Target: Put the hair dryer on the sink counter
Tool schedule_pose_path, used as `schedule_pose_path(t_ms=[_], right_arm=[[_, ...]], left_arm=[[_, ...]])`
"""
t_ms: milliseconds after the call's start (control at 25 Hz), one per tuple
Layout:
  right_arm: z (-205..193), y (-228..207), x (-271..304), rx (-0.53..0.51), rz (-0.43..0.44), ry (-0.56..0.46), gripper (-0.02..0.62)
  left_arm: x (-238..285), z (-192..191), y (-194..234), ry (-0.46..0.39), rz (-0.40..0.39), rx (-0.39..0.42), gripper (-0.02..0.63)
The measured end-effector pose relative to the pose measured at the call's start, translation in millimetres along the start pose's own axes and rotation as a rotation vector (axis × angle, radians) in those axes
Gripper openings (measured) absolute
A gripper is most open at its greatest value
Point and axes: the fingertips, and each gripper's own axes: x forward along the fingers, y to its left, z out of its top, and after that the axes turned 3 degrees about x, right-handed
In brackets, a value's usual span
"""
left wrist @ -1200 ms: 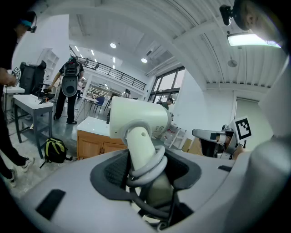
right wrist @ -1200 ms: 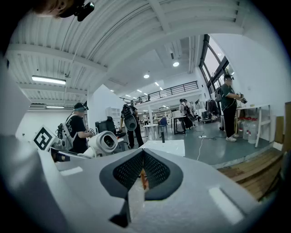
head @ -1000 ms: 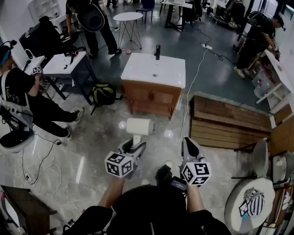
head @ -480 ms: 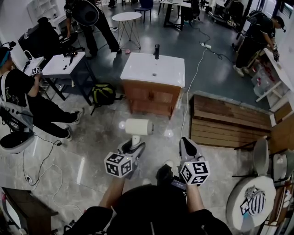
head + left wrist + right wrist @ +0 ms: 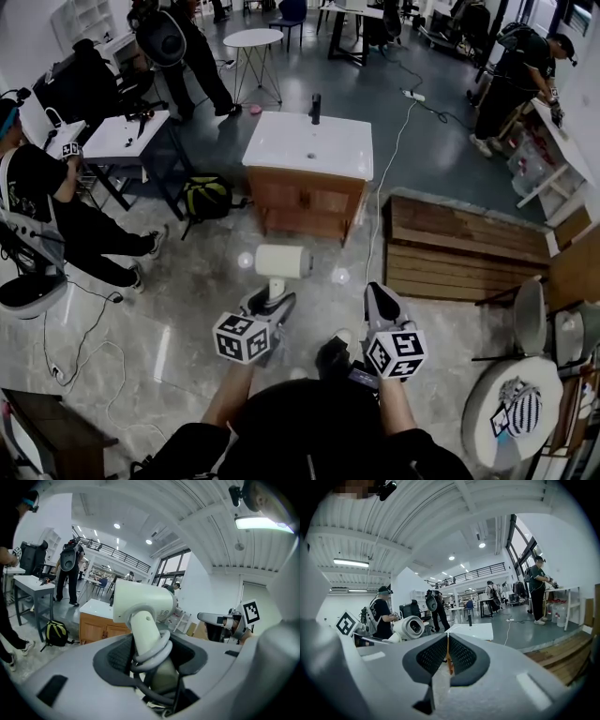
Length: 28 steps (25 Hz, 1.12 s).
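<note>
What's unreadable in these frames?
1. End of the cord on the hair dryer: left gripper view, buried inside the left gripper; head view, under its marker cube.
2. Far side of the sink counter: left gripper view, behind the hair dryer.
3. Faucet details: head view, too small and dark.

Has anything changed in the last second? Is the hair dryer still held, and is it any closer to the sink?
Hardly anything changed. The white hair dryer stays clamped by its handle in the left gripper, upright and no visibly closer to the white-topped wooden sink cabinet. The right gripper stays shut and empty beside it. Nothing was taken hold of or let go. Only the view drifted slightly.
</note>
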Motion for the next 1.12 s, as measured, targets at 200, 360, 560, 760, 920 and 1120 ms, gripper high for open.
schedule_pose_path(t_ms=[200,360,560,760,920,1120], right_arm=[[1.4,1.6,2.4,0.003,0.000,0.012,0.006],[-0.4,-5.7,18.3,0.011,0.004,0.021,0.006],[2.8,-11.6,53.4,0.017,0.029,0.029,0.006],[11.8,-30.6,97.5,0.031,0.044,0.032,0.006],[26.3,-44.6,134.9,0.034,0.059,0.036,0.006],[45.4,-60.2,188.0,0.028,0.092,0.036,0.006]], left_arm=[[2.3,2.7,3.8,0.006,-0.002,-0.006,0.215],[13.2,3.7,11.9,0.014,0.001,-0.009,0.215],[34.1,9.1,33.6,0.032,0.016,-0.017,0.215],[68.2,25.9,55.6,0.046,0.022,-0.010,0.215],[94.3,43.0,72.8,0.060,0.029,-0.004,0.215],[128.7,65.5,102.7,0.061,0.052,-0.012,0.215]])
